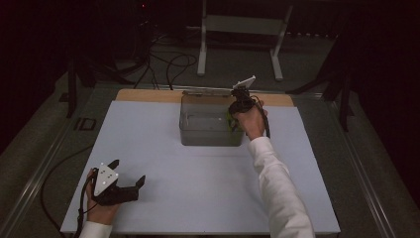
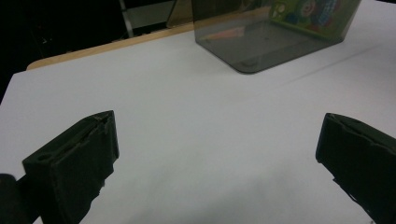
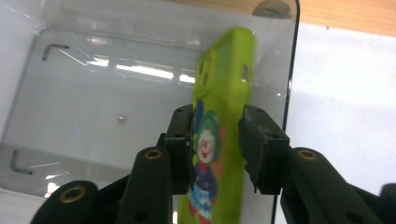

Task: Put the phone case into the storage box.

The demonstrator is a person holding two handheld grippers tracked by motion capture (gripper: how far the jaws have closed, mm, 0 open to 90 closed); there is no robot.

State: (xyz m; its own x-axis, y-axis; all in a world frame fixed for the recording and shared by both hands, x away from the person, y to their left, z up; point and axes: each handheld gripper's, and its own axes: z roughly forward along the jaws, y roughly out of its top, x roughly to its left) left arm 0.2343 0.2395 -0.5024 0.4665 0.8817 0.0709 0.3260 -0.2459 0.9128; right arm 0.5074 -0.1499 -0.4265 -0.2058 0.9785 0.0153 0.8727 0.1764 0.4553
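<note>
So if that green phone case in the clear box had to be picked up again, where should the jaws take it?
Probably from above, across the thin thickness of the green phone case. It stands on edge against the wall of the clear box, so its two broad faces, clown print and back, are the likely surfaces.

The box (image 3: 93,93) at the far middle of the table looks like clear, smoky plastic, glossy enough to throw back streaks of light. The lime-green case (image 3: 224,140) inside it seems soft matt plastic with a printed clown. The table sheet (image 1: 198,188) is smooth, matt white, with a bare wood edge (image 1: 143,95) at the far side. Both pairs of black jaws look like rough matt plastic.
</note>
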